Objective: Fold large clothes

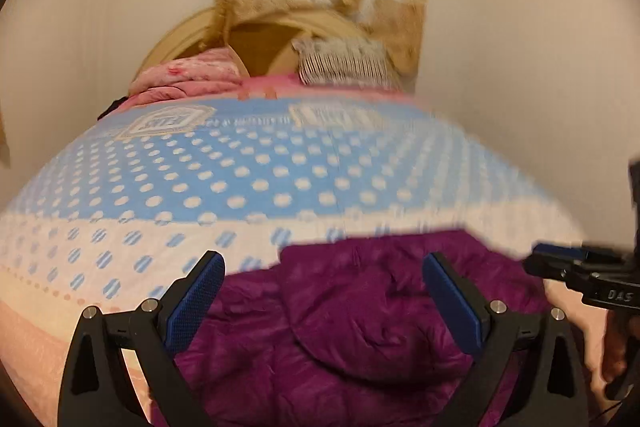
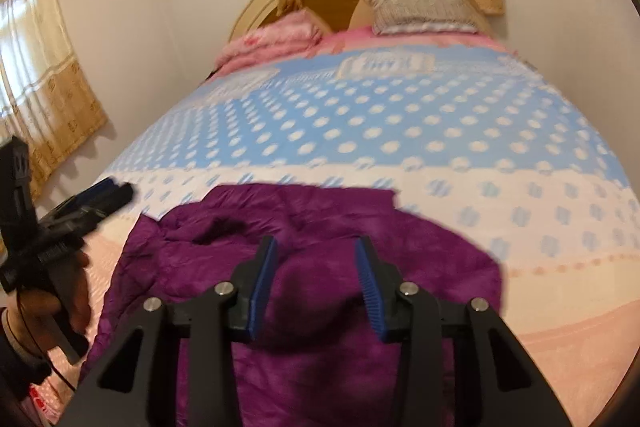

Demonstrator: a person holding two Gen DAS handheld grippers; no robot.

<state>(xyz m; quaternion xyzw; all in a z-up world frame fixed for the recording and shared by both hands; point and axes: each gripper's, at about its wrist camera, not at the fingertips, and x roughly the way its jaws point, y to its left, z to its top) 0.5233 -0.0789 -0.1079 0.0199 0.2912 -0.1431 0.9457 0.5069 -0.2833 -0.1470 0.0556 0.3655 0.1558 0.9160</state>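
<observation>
A purple padded jacket (image 1: 340, 327) lies crumpled on the near part of the bed, its hood bulging toward me. My left gripper (image 1: 324, 283) hovers over it, open wide, with nothing pinched between its blue pads. In the right wrist view the same jacket (image 2: 320, 219) spreads under my right gripper (image 2: 316, 267), whose jaws stand partly apart above the fabric without pressing on it. The right gripper (image 1: 536, 259) also shows at the jacket's right edge. The left gripper (image 2: 120, 189) appears at the far left, held in a hand (image 2: 68, 291).
The bed wears a blue cover with white dots (image 2: 380, 115), white and peach bands nearer me. At the head lie a folded pink blanket (image 2: 272, 35) and a grey striped pillow (image 2: 420, 7) against a curved headboard. Curtains (image 2: 44, 83) hang on the walls.
</observation>
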